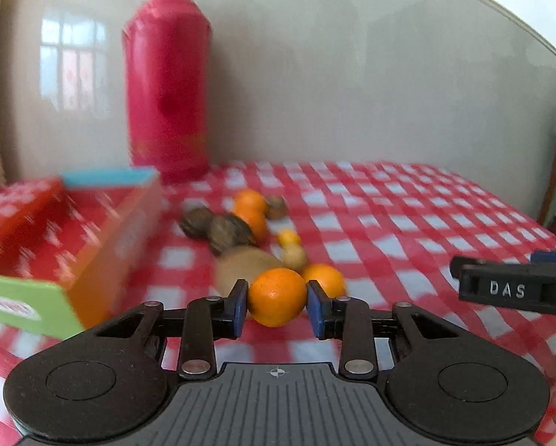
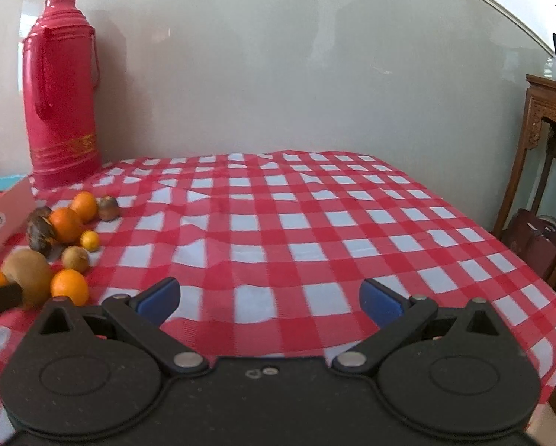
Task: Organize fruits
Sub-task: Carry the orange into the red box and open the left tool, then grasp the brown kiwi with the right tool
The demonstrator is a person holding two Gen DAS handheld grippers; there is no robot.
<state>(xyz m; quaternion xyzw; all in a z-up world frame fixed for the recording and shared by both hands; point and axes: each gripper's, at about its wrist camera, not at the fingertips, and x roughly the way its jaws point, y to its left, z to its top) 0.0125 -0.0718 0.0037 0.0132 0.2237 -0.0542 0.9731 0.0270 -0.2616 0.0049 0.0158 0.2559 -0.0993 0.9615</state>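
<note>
Orange and round, the fruit (image 1: 276, 296) sits pinched between the left gripper (image 1: 278, 306) pads just above the cloth (image 1: 389, 223), so lift it steadily toward the box (image 1: 69, 238) without squeezing harder, while the right gripper (image 2: 269, 301) gapes wide, holding nothing.

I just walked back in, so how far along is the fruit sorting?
Barely started. Nothing visibly sits in the box yet, though its inside is blurred. The left gripper is shut on an orange. The right gripper is open over bare cloth. The pile of oranges, kiwis and walnuts remains.
</note>
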